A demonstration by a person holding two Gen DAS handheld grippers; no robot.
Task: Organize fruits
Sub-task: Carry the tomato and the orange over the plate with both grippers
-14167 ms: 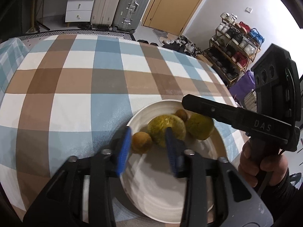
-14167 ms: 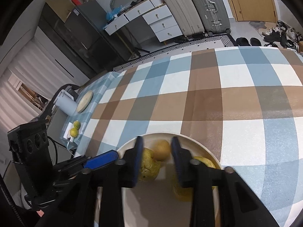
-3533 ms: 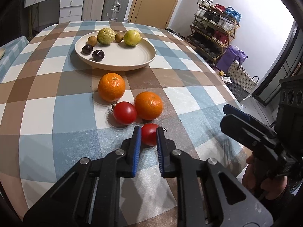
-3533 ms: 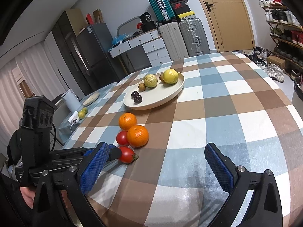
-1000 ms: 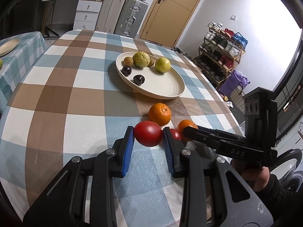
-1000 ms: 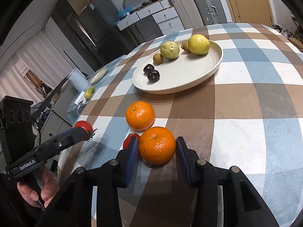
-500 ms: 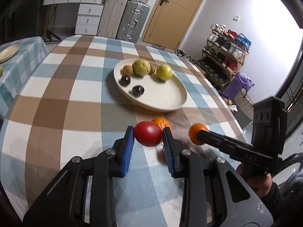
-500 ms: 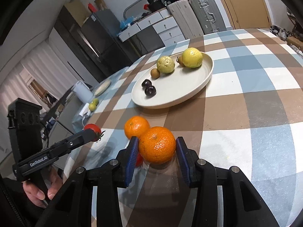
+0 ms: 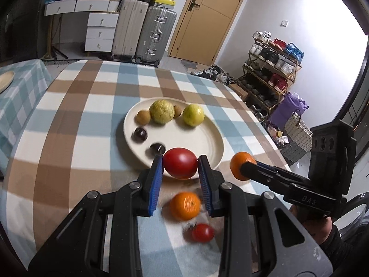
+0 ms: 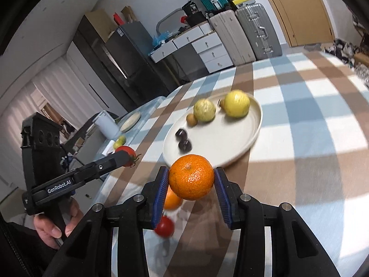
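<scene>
— Fruits up in both claws! Left gripper (image 9: 180,168) clamped tight on a red tomato (image 9: 180,166), blue pads pressing both flanks, hanging above the near rim of the cream plate (image 9: 216,138).

— Right gripper (image 10: 191,182) squeezed onto an orange (image 10: 191,176), lifted clear of the checked tablecloth (image 10: 311,184), just short of the plate's near edge.

— Down on the cloth: a second orange (image 9: 185,206) and a small tomato (image 9: 203,232), close together, a bit blurred.

— Already on the plate: two yellow-green fruits (image 9: 162,111) at the far side, a small brown fruit (image 9: 142,117) touching the left one, another brown one tucked between them, two dark plums (image 9: 139,134) nearer the left rim.

— Bare hand (image 10: 55,221) wrapped round the left gripper's handle.
</scene>
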